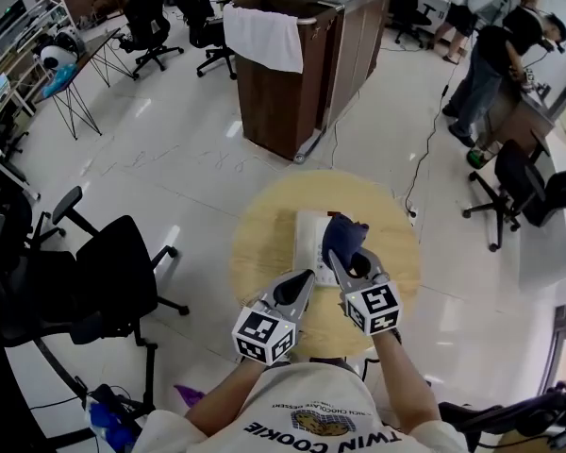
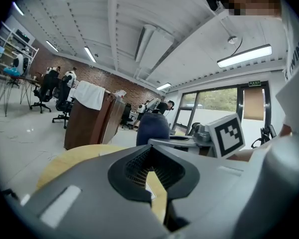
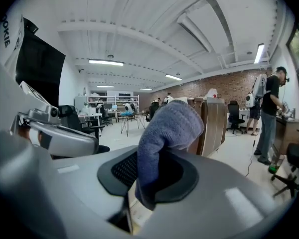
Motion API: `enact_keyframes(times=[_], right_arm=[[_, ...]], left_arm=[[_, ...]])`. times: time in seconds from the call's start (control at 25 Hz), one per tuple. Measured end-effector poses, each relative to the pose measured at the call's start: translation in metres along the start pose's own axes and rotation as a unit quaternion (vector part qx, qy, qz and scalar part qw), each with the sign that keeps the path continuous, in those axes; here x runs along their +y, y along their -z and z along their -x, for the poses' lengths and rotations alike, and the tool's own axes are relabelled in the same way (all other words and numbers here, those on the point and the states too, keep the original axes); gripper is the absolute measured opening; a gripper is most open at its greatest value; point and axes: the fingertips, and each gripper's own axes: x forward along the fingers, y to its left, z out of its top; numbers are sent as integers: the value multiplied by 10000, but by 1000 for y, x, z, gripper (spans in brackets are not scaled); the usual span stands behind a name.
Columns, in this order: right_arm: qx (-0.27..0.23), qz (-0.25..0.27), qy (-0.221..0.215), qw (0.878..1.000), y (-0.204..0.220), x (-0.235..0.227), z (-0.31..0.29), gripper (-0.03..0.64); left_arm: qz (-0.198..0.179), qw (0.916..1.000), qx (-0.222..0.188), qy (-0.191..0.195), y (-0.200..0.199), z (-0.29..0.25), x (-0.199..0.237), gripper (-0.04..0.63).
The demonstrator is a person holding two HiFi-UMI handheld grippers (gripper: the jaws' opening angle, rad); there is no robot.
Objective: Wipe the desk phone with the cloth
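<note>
The white desk phone [image 1: 308,237] lies on the round wooden table [image 1: 264,253], near its middle. A dark blue cloth [image 1: 344,236] is bunched over the phone's right side, and my right gripper [image 1: 347,260] is shut on it. In the right gripper view the cloth [image 3: 168,128] sticks up from between the jaws and hides what lies past them. My left gripper [image 1: 300,289] is just left of the right one, at the phone's near edge, shut with nothing in it. The left gripper view shows its jaws [image 2: 152,179] closed, with the cloth [image 2: 152,128] beyond them.
A brown cabinet [image 1: 288,83] with a white towel draped over it stands beyond the table. A black office chair [image 1: 108,286] is at the left and more chairs [image 1: 514,182] at the right. A person [image 1: 491,59] stands at the far right. A cable [image 1: 424,149] runs across the floor.
</note>
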Motion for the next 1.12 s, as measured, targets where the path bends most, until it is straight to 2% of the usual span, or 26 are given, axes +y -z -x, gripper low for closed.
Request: enact_keyframes(times=[0.44, 0.64, 0.84, 1.12], right_arm=[[254, -130, -262, 9992, 7, -42, -70, 74], [508, -464, -284, 9972, 21, -59, -95, 74], [470, -974, 19, 9941, 31, -84, -110, 74], [638, -1443, -103, 9874, 53, -83, -126, 74]], left_arm=[[65, 9996, 114, -259, 14, -7, 5, -9], [76, 9989, 121, -456, 13, -7, 12, -9], [85, 9987, 212, -465, 16, -7, 10, -9], [139, 9981, 263, -541, 23, 3, 10, -9]])
